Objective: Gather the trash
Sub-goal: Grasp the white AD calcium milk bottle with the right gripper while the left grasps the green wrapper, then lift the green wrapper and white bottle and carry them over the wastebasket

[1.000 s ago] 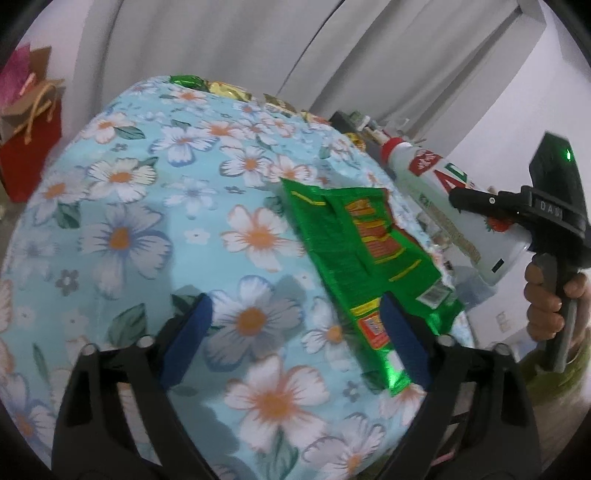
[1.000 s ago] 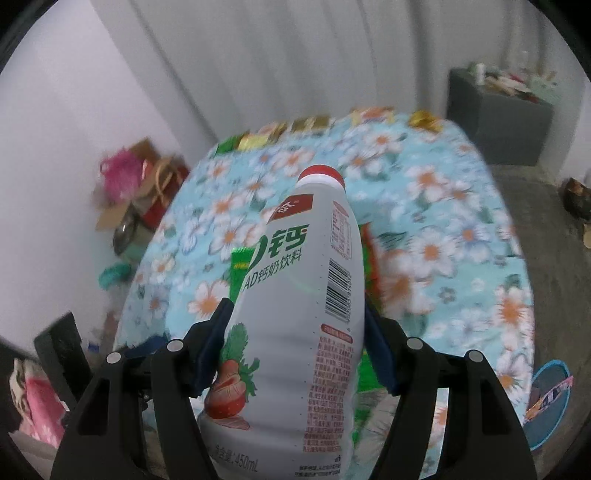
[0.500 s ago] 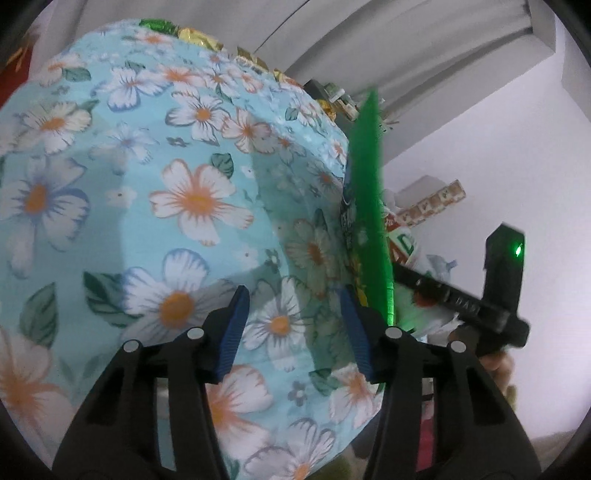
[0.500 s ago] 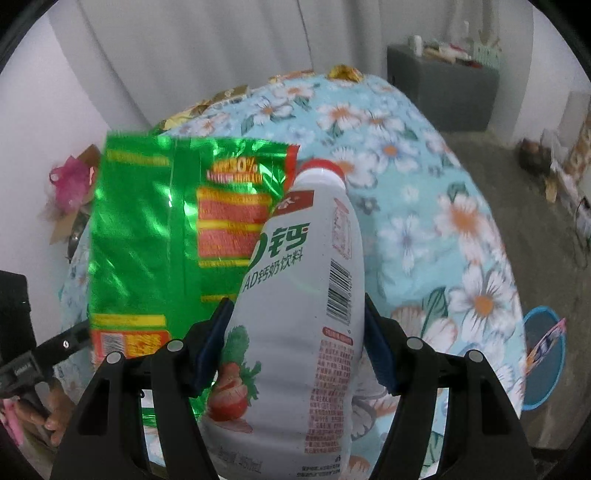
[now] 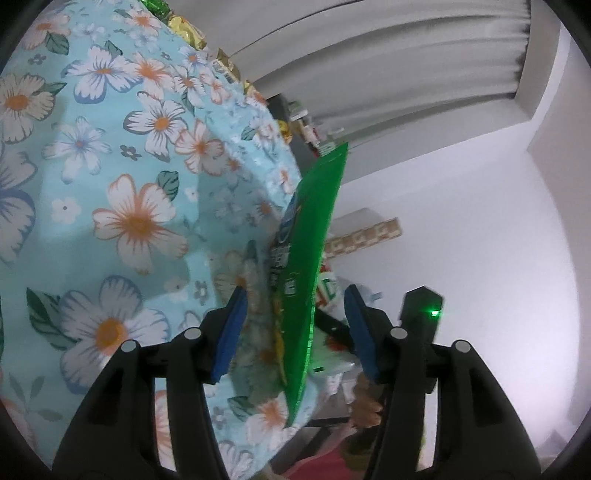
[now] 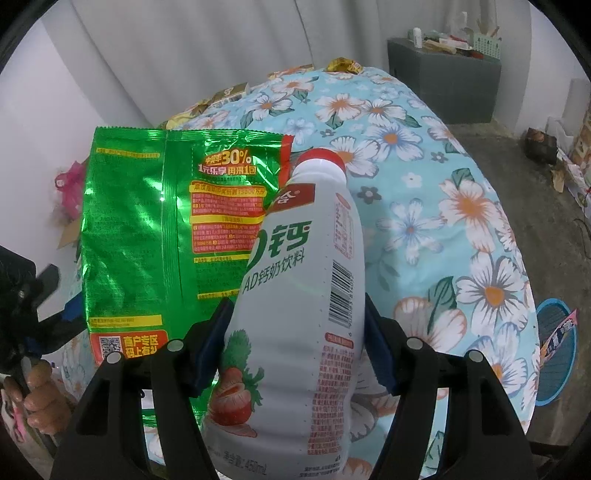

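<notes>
Worktop (image 6: 461, 206) covered by a light-blue cloth (image 5: 110, 184) printed with white and orange flowers, its edges hanging down over the sides. Along the far edge of the worktop, next to the grey curtain, lies a row of small crumpled wrappers: gold (image 6: 343, 65), yellow-white (image 6: 231, 93) and, in the left wrist view, green (image 5: 157, 4) and gold (image 5: 186, 32).

The wrapper (image 6: 147, 236) stands left of the bottle (image 6: 299, 295), above the table (image 6: 443, 192).
</notes>
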Motion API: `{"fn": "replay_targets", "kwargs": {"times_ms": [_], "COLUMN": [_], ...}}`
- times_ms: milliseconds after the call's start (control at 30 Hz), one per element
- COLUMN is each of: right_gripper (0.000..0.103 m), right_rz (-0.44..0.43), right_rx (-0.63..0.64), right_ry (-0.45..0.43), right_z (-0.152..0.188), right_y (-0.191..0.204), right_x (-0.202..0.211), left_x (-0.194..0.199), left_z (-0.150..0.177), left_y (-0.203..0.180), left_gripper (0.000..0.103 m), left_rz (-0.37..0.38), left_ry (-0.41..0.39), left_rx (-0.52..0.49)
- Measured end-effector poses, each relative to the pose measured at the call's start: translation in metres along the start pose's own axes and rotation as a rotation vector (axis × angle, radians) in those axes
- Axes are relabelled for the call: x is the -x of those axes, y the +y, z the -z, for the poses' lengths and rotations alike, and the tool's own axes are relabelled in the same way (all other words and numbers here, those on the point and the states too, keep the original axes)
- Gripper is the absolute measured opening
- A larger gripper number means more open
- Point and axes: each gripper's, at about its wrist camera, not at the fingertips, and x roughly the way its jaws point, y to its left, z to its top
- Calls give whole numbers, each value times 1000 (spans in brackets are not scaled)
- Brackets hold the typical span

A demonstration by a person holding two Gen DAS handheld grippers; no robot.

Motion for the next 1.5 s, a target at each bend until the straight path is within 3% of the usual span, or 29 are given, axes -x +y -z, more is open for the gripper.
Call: {"fn": "replay_targets", "kwargs": {"times_ms": [267, 367, 600, 733, 967, 1033, 1500], "right_gripper": [65, 65, 65, 65, 66, 66, 66], "right_rz": [-6, -9, -28, -63, -180, -179, -218], "right_rx": [-8, -11, -37, -103, -245, -267, -288], "right_ry": [-1, -1, -1, 8, 46, 46, 60], "right_z": [2, 2, 3, 2, -6, -9, -20], "right_y": [0, 0, -4, -14, -36, -40, -48], "right_x": [-2, -2, 0, 3, 2, 3, -7], "left_x": [-30, -48, -62, -63, -68, -68, -68], "left_z": [9, 11, 15, 18, 20, 20, 26], "left_y": [-21, -32, -44, -48, -53, -53, -61], "left_gripper": [53, 40, 6, 5, 4, 4, 3], "left_rz": [-157, -260, -395, -449, -489, -494, -518], "left_ry": [71, 92, 89, 84, 75, 72, 54], "left_rx": [-117, -200, -308, -362, -422, -432, -487]}}
